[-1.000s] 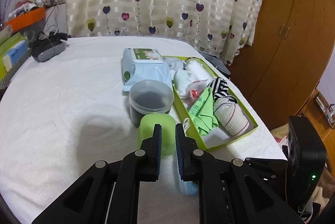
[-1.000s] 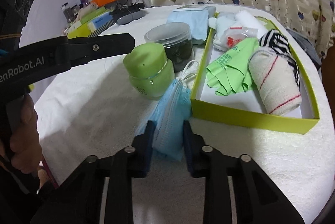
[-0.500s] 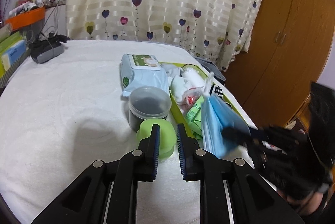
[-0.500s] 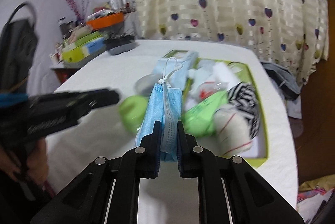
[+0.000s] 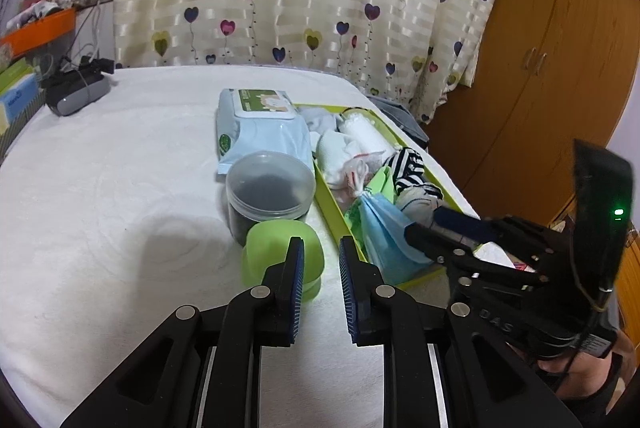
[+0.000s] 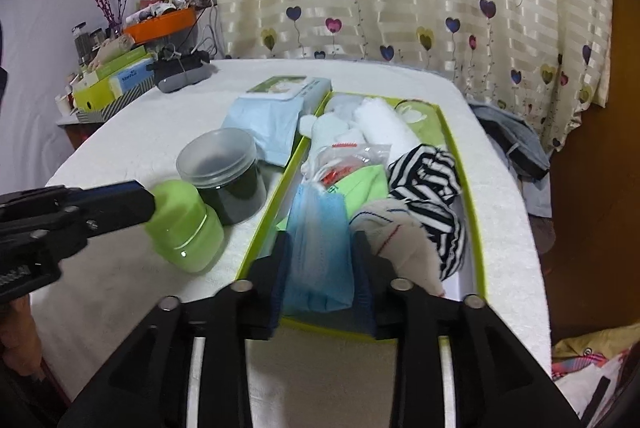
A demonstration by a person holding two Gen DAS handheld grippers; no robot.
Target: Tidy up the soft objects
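Observation:
A blue face mask (image 6: pixel 320 240) lies in the near end of the green tray (image 6: pixel 474 212), between the fingers of my right gripper (image 6: pixel 322 248), whose jaws stand apart around it. The mask also shows in the left wrist view (image 5: pixel 384 228), with the right gripper (image 5: pixel 424 228) at it. The tray holds white socks (image 6: pixel 380 124), a striped cloth (image 6: pixel 428 176), a green cloth (image 6: pixel 368 184) and a rolled sock (image 6: pixel 396 232). My left gripper (image 5: pixel 321 248) is narrowly open and empty, just behind a green jar (image 5: pixel 276 252).
A clear jar with dark contents (image 5: pixel 270 192) and a wet-wipes pack (image 5: pixel 260 124) stand left of the tray on the white bed (image 5: pixel 120 188). A grey device (image 5: pixel 76 90) and boxes (image 6: pixel 116 80) are at the far left. A wooden wardrobe (image 5: pixel 540 68) is on the right.
My right gripper carried the blue mask from beside the green jar, up and over into the tray's near end, and its jaws have opened. My left gripper stayed put, jaws slightly wider.

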